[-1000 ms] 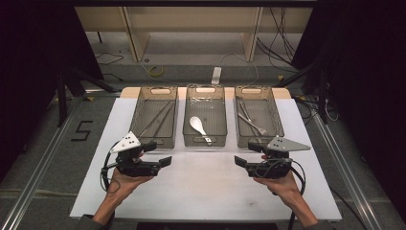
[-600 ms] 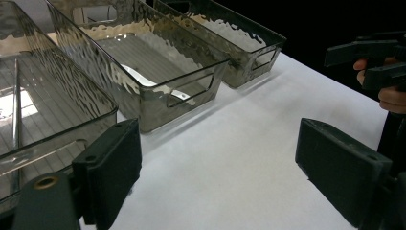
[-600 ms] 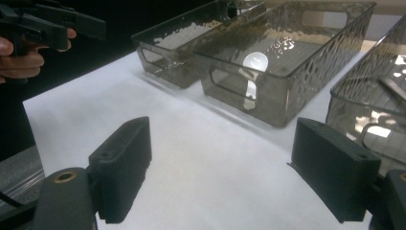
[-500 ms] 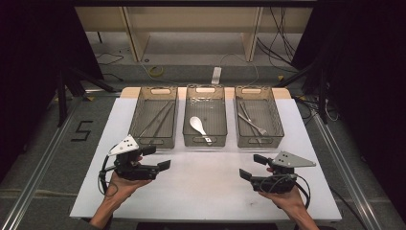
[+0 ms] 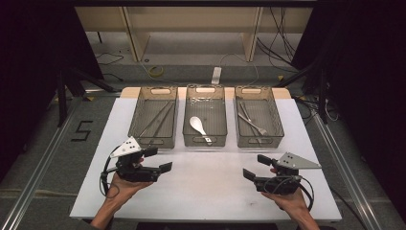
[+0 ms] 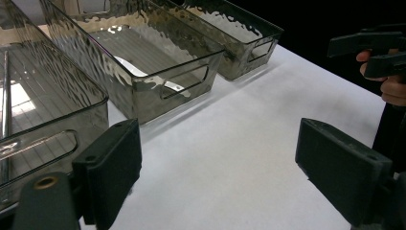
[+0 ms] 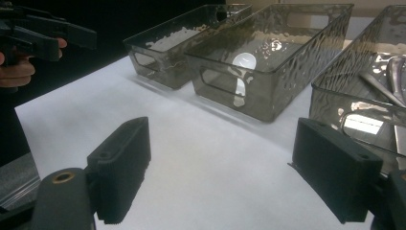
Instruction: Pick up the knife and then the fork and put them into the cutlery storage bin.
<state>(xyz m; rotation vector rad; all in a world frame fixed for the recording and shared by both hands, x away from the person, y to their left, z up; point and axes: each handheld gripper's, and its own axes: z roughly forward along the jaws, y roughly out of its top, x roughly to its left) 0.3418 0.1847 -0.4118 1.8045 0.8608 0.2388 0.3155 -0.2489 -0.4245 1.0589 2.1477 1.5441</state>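
High view shows both hands low over the white tabletop (image 5: 201, 191), each holding a gripper with its jaws spread wide and nothing between them. The left gripper (image 5: 162, 159) points toward the middle of the tabletop, and the right gripper (image 5: 257, 166) faces it from the other side, the two well apart.

Ahead of the jaws stand three smoky, translucent plastic bins with rippled walls and cut-out handles. The left bin (image 5: 154, 117) holds thin metal rods, probably chopsticks; the middle bin (image 5: 205, 115) holds a white spoon (image 5: 197, 125) with a rounded bowl and short handle; the right bin (image 5: 258, 116) holds shiny metal cutlery (image 5: 251, 120), apparently a fork among it.

In the left gripper view the nearest bin wall lies just beyond the left-hand jaw, the middle bin sits ahead between the jaws, and bare tabletop spreads below. In the right gripper view the spoon shows as a pale blur through the wall of the bin ahead, while the cutlery bin stands just past the right-hand jaw.

Nothing lies loose on the tabletop, so I judge this a resting or ready pose with no grasp begun. Any next pick would call for lifting a gripper over a bin rim and coming down steeply, since the walls are tall and the smooth utensils lie flat on the bottom.
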